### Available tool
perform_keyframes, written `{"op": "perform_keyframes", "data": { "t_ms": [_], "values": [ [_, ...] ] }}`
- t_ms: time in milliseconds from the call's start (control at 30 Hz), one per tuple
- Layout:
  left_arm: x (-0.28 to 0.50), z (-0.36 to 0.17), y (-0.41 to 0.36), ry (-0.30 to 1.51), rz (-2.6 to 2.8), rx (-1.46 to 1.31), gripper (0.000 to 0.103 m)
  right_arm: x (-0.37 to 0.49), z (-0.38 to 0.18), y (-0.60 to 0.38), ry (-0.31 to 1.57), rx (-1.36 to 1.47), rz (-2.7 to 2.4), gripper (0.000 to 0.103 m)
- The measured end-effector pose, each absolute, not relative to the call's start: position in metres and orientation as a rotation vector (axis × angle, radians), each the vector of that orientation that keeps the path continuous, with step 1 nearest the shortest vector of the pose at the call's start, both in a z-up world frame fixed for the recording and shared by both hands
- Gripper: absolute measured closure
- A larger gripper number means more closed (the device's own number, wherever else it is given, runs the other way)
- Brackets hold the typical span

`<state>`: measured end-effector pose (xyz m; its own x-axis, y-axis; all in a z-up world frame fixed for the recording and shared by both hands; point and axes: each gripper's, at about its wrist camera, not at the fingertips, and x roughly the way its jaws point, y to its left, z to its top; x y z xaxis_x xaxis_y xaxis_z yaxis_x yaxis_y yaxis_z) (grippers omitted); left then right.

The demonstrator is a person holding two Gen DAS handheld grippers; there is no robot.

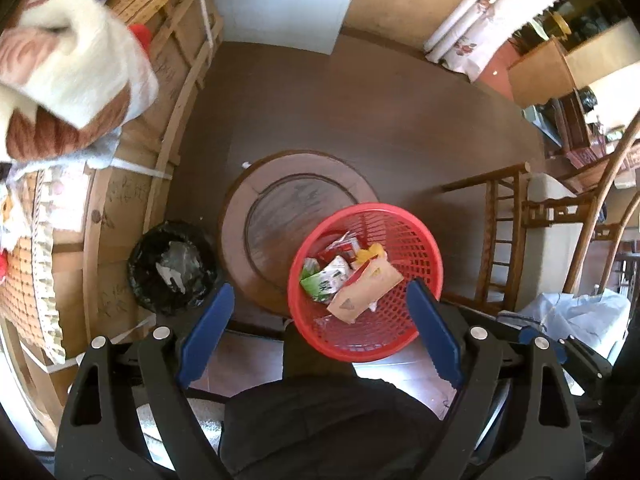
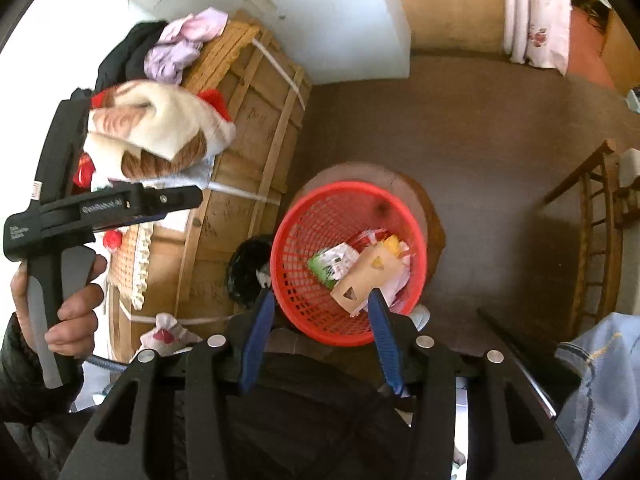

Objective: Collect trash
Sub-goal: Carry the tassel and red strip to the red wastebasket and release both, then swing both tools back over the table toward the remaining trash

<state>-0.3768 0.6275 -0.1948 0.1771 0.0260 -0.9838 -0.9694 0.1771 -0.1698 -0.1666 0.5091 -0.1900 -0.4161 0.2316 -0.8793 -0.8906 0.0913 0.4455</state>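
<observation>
Looking down through both wrist cameras, we see a red basket [image 1: 366, 280] sitting at the near edge of a dark brown round table [image 1: 400, 128], partly over the lighter turntable [image 1: 296, 216] at its centre. Inside the basket lies the collected trash: a tan cardboard packet [image 1: 366, 286], a green and white wrapper [image 1: 326, 278], some red wrappers [image 1: 340, 246] and a yellow scrap [image 1: 370, 252].

Our left gripper [image 1: 320, 312] has its blue fingers [image 1: 206, 330] spread wide apart, one on either side of the basket's near rim, with nothing between them. Our right gripper [image 2: 320, 324] is likewise held apart; its right finger [image 2: 384, 340] overlaps the basket's near rim and the corner of the cardboard packet in the picture, though we cannot tell whether it actually touches either.

A black bin [image 1: 172, 266] lined with a dark bag stands on the floor just left of the table, holding some pale crumpled rubbish. In the right wrist view the left gripper appears again, out at the left, gripped by a bare hand [image 2: 60, 300]. Behind it a cream and brown blanket [image 2: 156, 132] lies on a stack of wooden crates [image 2: 244, 152]. A wooden chair [image 1: 504, 240] stands at the table's right side.
</observation>
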Motion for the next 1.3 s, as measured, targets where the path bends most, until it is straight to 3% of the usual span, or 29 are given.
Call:
{"op": "perform_keyframes", "data": {
  "t_ms": [400,767,967,1300],
  "values": [
    [-0.263,-0.171,0.613,1.161,0.751,-0.937,0.018,-0.085,-0.14,0.44,1.281,-0.506,1.324,0.054],
    [-0.13,-0.145,0.553,1.204,0.465,-0.685,0.018,-0.011,-0.116,0.325,1.209,-0.238,1.026,0.054],
    [-0.051,-0.138,0.49,1.247,0.281,-0.535,0.018,0.018,-0.111,0.236,1.176,-0.062,0.816,0.053],
    [0.053,-0.13,0.321,1.304,-0.09,-0.236,0.018,0.019,-0.114,0.056,1.112,0.282,0.412,0.052]
  ]
}}
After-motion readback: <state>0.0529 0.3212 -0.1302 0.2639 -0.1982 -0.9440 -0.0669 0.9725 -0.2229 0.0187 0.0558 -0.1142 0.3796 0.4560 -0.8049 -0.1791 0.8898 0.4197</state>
